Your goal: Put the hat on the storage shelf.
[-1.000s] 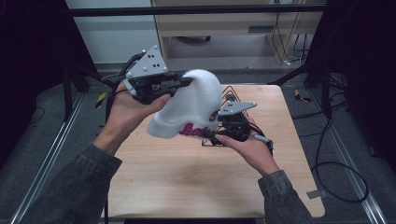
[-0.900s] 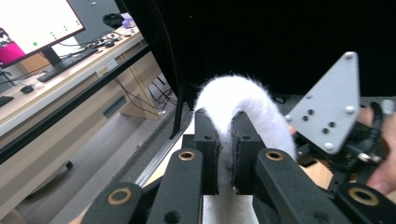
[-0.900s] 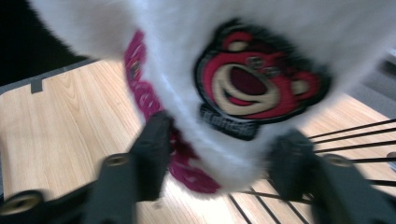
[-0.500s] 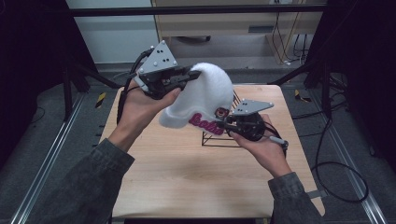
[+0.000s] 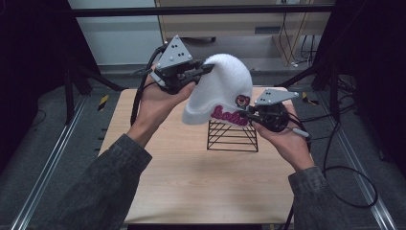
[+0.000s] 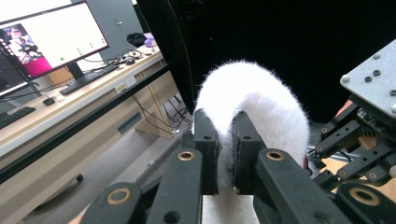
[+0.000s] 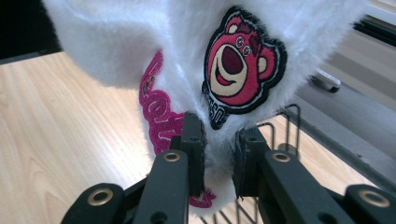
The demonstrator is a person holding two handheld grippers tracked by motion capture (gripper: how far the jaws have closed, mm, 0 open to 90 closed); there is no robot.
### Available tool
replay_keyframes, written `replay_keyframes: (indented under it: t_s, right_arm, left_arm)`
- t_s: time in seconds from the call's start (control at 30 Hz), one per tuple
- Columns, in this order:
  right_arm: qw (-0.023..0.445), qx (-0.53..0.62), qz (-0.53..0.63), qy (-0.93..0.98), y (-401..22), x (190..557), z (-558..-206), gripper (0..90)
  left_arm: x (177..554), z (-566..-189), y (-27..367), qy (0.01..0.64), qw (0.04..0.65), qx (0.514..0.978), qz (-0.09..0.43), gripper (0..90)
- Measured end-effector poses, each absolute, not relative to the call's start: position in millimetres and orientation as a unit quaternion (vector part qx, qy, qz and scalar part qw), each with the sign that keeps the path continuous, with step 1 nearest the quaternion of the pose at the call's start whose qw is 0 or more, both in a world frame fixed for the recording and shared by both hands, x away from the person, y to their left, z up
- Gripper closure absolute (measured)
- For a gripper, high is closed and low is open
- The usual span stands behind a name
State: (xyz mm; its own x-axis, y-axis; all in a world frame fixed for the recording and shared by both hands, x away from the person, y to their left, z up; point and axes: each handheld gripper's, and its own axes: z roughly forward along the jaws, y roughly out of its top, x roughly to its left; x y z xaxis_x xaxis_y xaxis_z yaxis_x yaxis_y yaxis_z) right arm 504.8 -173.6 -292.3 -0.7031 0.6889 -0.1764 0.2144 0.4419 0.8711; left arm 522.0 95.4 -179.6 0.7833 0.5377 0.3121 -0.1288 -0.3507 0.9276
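A fluffy white hat (image 5: 222,91) with pink lettering and a pink bear patch (image 7: 243,60) hangs in the air between both hands, above the table. My left gripper (image 5: 203,69) is shut on the hat's top edge; its jaws pinch the white fur (image 6: 224,149). My right gripper (image 5: 245,115) is shut on the hat's lower rim just below the bear patch, with fur squeezed between its jaws (image 7: 218,154); these jaws have just closed on it. A black wire rack (image 5: 232,135) stands on the table right under the hat.
The light wooden table (image 5: 201,187) has bare room in front of the rack. Cables (image 5: 335,158) trail off its right side. Beyond the far edge stands a cabinet (image 5: 230,19). In the left gripper view, a desk with a monitor (image 6: 42,39) is off to the side.
Both hands have lifted and carried the hat away from me, toward the rack. My right gripper, open beside the hat's rim before, has shut on it. The hat now hangs more upright.
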Motion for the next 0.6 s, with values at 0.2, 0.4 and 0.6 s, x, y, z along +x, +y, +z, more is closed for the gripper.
replay_keyframes:
  t_s: [0.2,0.4,0.6]
  right_arm:
    - [0.28,0.287,0.446,0.8,-182.0,512.1,-289.4,77.7]
    - [0.29,0.29,0.438,0.8,-188.7,524.2,-293.3,77.8]
    - [0.297,0.297,0.431,0.799,-194.5,533.4,-298.7,77.9]
  left_arm:
    - [528.5,-181.4,87.7,0.137,0.559,0.76,0.302,83.0]
    - [537.8,-189.0,79.7,0.141,0.56,0.761,0.295,83.0]
    - [547.4,-196.0,70.3,0.142,0.567,0.758,0.288,83.0]
